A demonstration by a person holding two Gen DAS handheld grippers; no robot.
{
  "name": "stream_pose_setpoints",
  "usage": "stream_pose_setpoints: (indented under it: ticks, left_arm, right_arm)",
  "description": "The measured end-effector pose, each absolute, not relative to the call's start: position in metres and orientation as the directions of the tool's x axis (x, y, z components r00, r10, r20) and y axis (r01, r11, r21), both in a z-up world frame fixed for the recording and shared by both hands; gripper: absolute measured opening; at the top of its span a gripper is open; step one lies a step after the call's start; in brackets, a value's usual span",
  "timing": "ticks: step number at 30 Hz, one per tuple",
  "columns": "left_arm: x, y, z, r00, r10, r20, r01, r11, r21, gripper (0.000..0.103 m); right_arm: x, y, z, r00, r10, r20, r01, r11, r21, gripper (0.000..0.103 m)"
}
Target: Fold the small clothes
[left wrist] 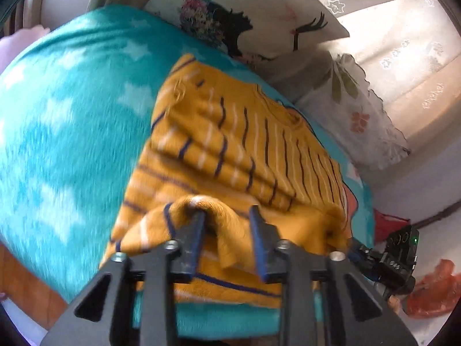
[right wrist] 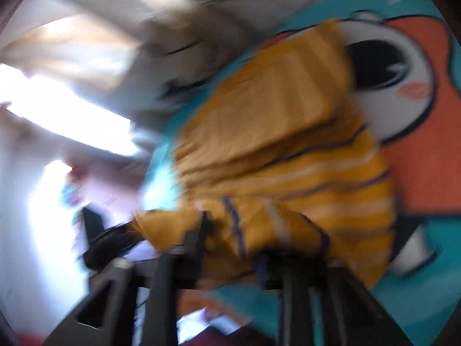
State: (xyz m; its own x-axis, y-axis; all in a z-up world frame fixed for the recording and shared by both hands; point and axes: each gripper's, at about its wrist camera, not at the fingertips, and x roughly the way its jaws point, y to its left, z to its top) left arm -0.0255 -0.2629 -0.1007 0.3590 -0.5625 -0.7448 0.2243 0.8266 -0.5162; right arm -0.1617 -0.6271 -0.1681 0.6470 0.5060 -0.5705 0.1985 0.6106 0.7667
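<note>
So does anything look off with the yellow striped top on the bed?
Yes. The top's near hem is draped over one finger of the left gripper, jaws apart, not pinching it. The right wrist view is too blurred to judge.

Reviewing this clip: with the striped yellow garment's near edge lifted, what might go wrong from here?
1. In the left wrist view the hem of the yellow striped garment drapes over one finger of the left gripper, whose jaws stand apart; it may slide off.
2. The right gripper is blurred and cloth-covered, so its hold is unclear; uneven lifting could skew the fold.
3. The folded sleeve layers may shift.
</note>
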Motion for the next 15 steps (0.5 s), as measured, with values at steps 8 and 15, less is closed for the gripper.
stream_pose_setpoints:
  ticks: [8, 15]
  left_arm:
    - [-0.026, -0.256, -0.086, 0.413, -0.510, -0.755, 0.307, 0.858, -0.411, 0.076]
    - [-0.024, -0.282, -0.113, 0.378, -0.419, -0.825, 0.429, 0.869, -0.245, 0.076]
  right_arm:
    - [-0.175, -0.634, -0.147, 0.613, 0.388, -0.688, 0.161, 0.792, 0.589, 0.063]
    - [-0.148, -0.589, -0.144, 0.553, 0.290, -0.781, -0.030, 0.944, 0.329, 0.069]
